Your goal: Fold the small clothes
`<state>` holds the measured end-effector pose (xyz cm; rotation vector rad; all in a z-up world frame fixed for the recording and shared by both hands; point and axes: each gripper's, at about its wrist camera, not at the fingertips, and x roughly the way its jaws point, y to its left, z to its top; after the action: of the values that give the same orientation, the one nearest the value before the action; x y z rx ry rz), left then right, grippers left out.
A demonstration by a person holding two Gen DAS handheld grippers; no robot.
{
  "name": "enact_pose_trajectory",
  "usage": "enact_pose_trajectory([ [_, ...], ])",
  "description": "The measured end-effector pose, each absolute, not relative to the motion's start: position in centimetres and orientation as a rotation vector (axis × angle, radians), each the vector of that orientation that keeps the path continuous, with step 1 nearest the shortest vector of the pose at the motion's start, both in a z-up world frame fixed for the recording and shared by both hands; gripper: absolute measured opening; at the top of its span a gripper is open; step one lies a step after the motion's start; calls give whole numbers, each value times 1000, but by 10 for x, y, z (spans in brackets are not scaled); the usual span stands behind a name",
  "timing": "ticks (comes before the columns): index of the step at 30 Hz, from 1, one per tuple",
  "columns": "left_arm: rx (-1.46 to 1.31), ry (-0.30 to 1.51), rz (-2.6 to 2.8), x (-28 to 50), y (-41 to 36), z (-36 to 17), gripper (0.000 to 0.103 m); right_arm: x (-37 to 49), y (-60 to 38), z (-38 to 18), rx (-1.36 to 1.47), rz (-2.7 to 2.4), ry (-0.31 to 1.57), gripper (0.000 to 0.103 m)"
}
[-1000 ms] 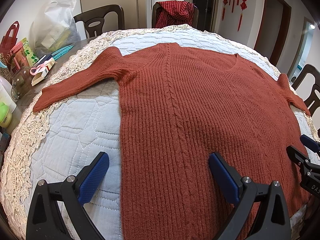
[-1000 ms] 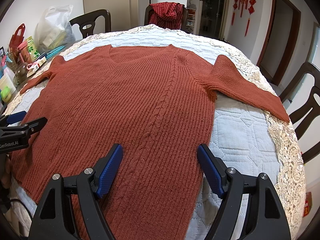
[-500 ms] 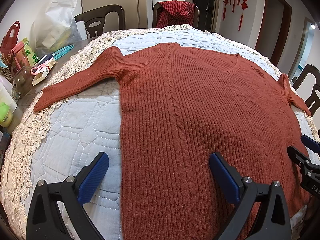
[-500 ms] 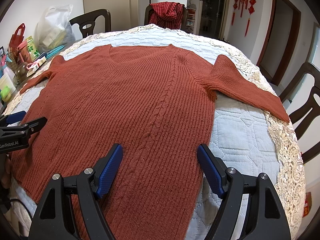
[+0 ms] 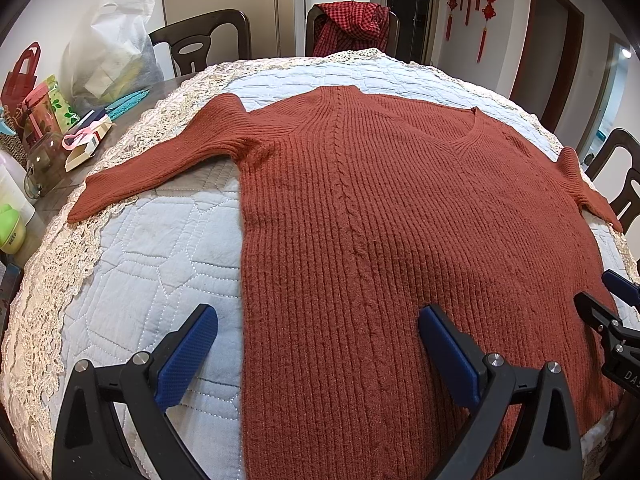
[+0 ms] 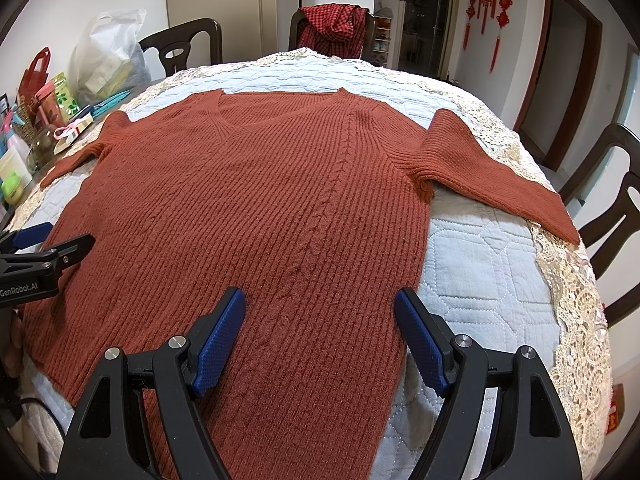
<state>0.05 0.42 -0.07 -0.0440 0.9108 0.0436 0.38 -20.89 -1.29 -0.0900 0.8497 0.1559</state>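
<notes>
A rust-red ribbed V-neck sweater [image 5: 380, 220] lies flat and spread out on a pale blue quilted cover [image 5: 160, 248], sleeves out to both sides; it also shows in the right wrist view [image 6: 260, 208]. My left gripper [image 5: 316, 344] is open and empty, hovering over the sweater's lower left edge. My right gripper [image 6: 320, 328] is open and empty, over the sweater's lower right part. The right gripper's tips show at the right edge of the left wrist view [image 5: 612, 308]. The left gripper's tips show at the left edge of the right wrist view [image 6: 48, 244].
The cover has a lace border [image 6: 576, 292] near the table edge. Bags, boxes, a jar and bottles [image 5: 60, 136] crowd the table's left side. Dark wooden chairs [image 5: 200, 40] stand around; one holds a red checked garment [image 5: 352, 24].
</notes>
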Motion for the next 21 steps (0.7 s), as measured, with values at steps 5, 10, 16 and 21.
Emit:
enact_pose_trajectory([
  [5,-44,911,44,0,4,-1,102,4,-209,-13,-90,156,850,77],
  [10,-43,911,44,0,4,-1,102,4,-209,-13,-89,156,850,77],
  [16,-43,910,44,0,4,-1,102,4,-209,-13,-89,156,850,77],
  [21,-43,910,44,0,3,-1,102,4,-209,-13,-89,156,850,77],
])
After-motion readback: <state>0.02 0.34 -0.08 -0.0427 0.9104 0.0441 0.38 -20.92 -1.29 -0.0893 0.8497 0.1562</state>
